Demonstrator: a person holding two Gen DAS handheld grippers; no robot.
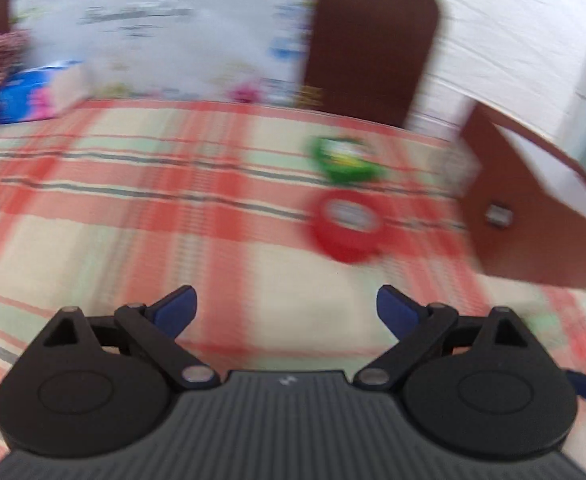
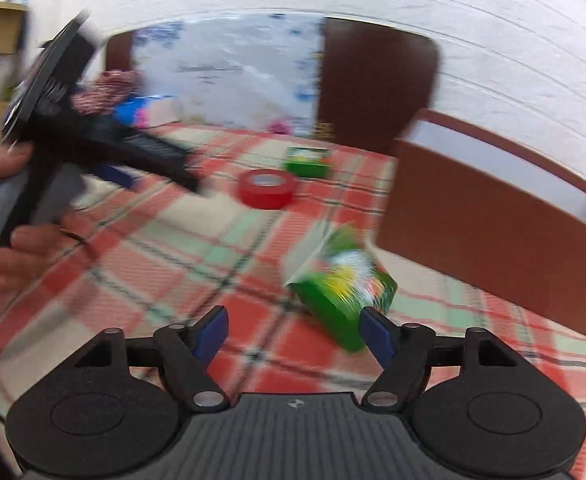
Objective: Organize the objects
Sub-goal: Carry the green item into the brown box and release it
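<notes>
Right gripper (image 2: pixel 291 334) first: its blue-padded fingers stand wide apart with nothing between them, low over the checked cloth (image 2: pixel 165 256). Just ahead, near its right finger, lies a green carton (image 2: pixel 341 288), a small cardboard box tipped at an angle, flap side up by the look of it, though the blur makes the print unreadable. Left gripper (image 1: pixel 287 312) now, and it too is spread apart and empty, hovering above the cloth, the person's hand (image 2: pixel 11 216) wrapped round its handle out to the left.

Step in hand, as I judge it: the approach to a pick-up, nothing gathered yet. That near carton looks the likely first target for the right side. The next move would call for squaring the fingers to the carton's narrow flat sides and closing gently, since thin card will dent and a tilted box can skid on fabric.

Further on, a red tape roll (image 2: pixel 267 189) lies flat, a smooth ring with a pale core, well apart from the near carton. Just behind it sits a second green box (image 2: pixel 308 163), upright and squat. Off to the right stands a big brown box (image 2: pixel 489 216), stiff-walled with a white inside, open at the top as far as I can tell; a fair guess at where things are meant to go.

At the far edge, a dark wooden headboard (image 2: pixel 377 88) and a glossy plastic package (image 2: pixel 229 76) lean against the white wall.
</notes>
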